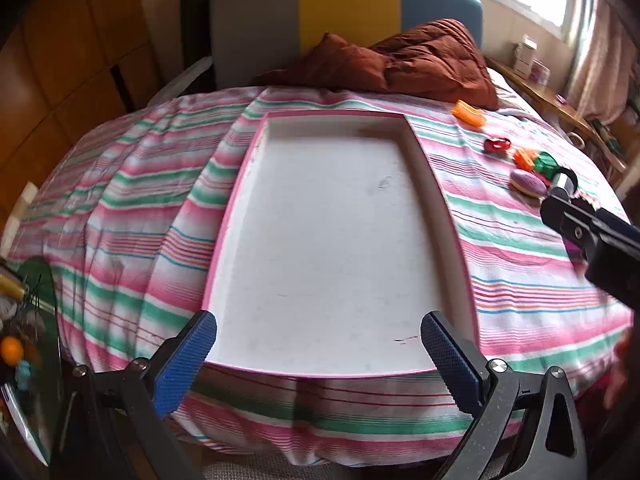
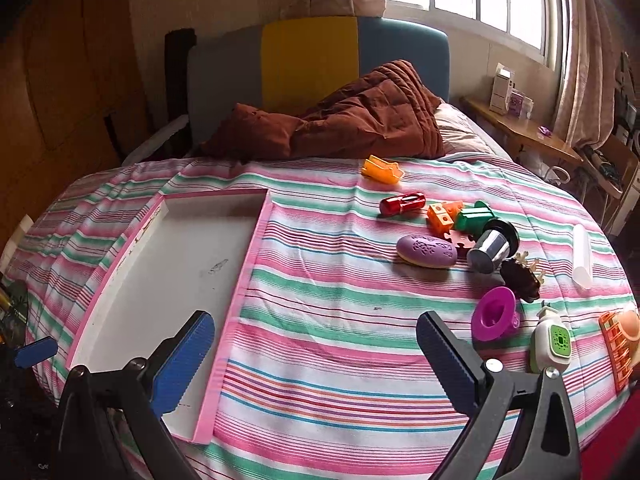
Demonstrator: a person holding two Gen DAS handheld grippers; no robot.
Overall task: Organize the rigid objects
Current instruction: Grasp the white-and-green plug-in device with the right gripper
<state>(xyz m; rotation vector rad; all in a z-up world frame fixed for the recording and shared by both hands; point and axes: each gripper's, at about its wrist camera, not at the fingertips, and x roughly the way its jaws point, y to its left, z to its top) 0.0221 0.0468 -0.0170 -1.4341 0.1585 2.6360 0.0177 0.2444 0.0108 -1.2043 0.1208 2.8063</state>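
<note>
Tray (image 1: 424,168) is lying bare on the bed — I'm holding both grippers, left (image 1: 318,354) and right (image 2: 316,354), spread wide, gripping nothing — toys (image 2: 426,251) sitting beside it.

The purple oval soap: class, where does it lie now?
In the right wrist view the purple oval soap lies on the striped bedspread, right of the tray, beside the chrome cup.

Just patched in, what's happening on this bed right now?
A person holds a gripper in each hand over a striped bedspread, jaws wide open on both, nothing held. The left gripper hovers over the near end of an empty pink-rimmed white tray. The right gripper points at bare bedspread between the tray and a scatter of small items: a purple soap bar, a red toy car, a magenta cup and others. Nothing is in the tray yet.
</note>
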